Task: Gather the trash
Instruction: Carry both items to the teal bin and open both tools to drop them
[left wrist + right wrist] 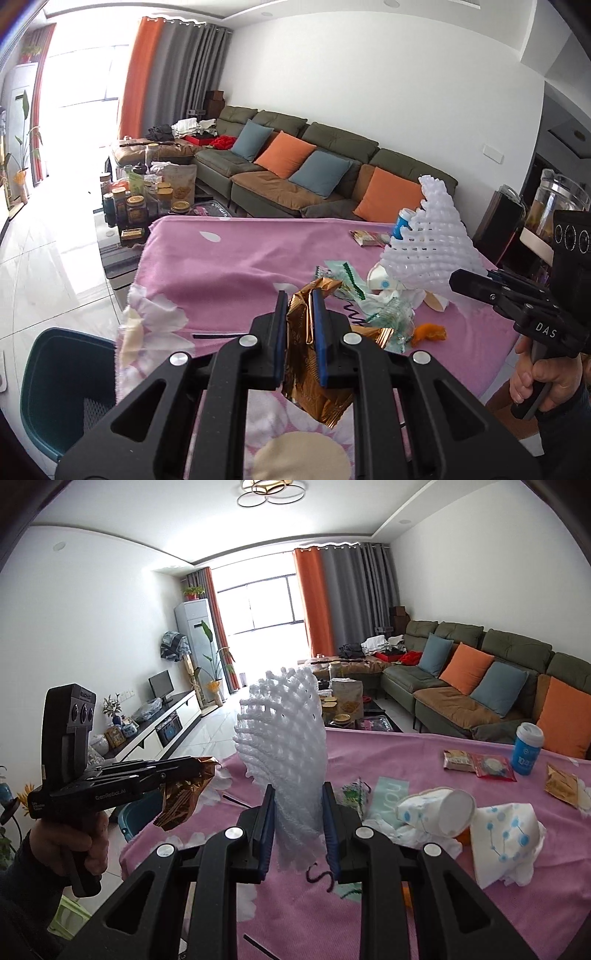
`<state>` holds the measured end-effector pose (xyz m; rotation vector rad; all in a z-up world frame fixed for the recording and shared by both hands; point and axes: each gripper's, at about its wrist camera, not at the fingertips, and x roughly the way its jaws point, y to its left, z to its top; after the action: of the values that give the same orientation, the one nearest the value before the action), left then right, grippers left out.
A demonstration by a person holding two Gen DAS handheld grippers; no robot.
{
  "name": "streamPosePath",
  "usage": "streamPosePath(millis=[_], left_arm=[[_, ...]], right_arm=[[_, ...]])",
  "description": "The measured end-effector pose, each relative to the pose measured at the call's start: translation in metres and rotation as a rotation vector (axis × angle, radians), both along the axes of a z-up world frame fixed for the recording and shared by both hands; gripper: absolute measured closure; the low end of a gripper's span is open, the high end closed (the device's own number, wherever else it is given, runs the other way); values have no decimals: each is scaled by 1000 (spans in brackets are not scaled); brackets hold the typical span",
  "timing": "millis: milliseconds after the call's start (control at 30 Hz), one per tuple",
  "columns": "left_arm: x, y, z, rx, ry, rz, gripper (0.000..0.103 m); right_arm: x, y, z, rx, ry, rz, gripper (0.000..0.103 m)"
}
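My left gripper [300,306] is shut on a crumpled gold foil wrapper [317,391], lifted above the pink flowered tablecloth [221,266]. In the right wrist view the left gripper [207,770] is at the left with the gold foil wrapper [181,801] hanging from it. My right gripper [299,794] is shut on a white foam net [284,723] that stands upright between its pads. In the left wrist view the right gripper [458,280] holds the foam net [428,236] at the right. A teal bin [62,373] stands on the floor by the table's left edge.
Loose trash lies on the cloth: crushed paper cups [436,812], dotted white paper [506,838], snack wrappers [476,762], a gold packet [561,784], a blue cup [528,749], orange peel [430,332]. A green sofa [332,147] and a crowded coffee table [147,199] lie beyond.
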<state>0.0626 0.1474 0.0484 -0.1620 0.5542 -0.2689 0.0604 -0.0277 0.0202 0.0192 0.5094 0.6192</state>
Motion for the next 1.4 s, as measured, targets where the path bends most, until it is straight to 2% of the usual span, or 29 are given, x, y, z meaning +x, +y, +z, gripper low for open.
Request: streamPosePath(millis=[200, 367, 633, 800, 1067, 1133, 1200, 1300, 1400], left_arm=[[-19, 58, 6, 7, -9, 143, 90], [-38, 112, 0, 25, 17, 282, 89], [-52, 193, -41, 7, 113, 466, 89], [-52, 221, -73, 3, 182, 520, 88], [-39, 246, -124, 9, 264, 572, 76], [-35, 248, -132, 7, 273, 585, 68], [-37, 250, -134, 3, 277, 603, 69], [-35, 254, -136, 0, 274, 615, 59], [-40, 248, -131, 4, 263, 628, 49]], right_arm=[[33, 56, 5, 7, 35, 120, 81], [59, 123, 2, -30, 75, 251, 81], [81, 248, -20, -163, 198, 460, 81], [84, 315, -42, -284, 258, 541, 81], [82, 371, -83, -461, 325, 575, 75], [81, 376, -92, -485, 355, 593, 68], [79, 377, -96, -496, 352, 589, 68], [78, 374, -98, -494, 358, 589, 66], [82, 373, -97, -474, 359, 570, 51]])
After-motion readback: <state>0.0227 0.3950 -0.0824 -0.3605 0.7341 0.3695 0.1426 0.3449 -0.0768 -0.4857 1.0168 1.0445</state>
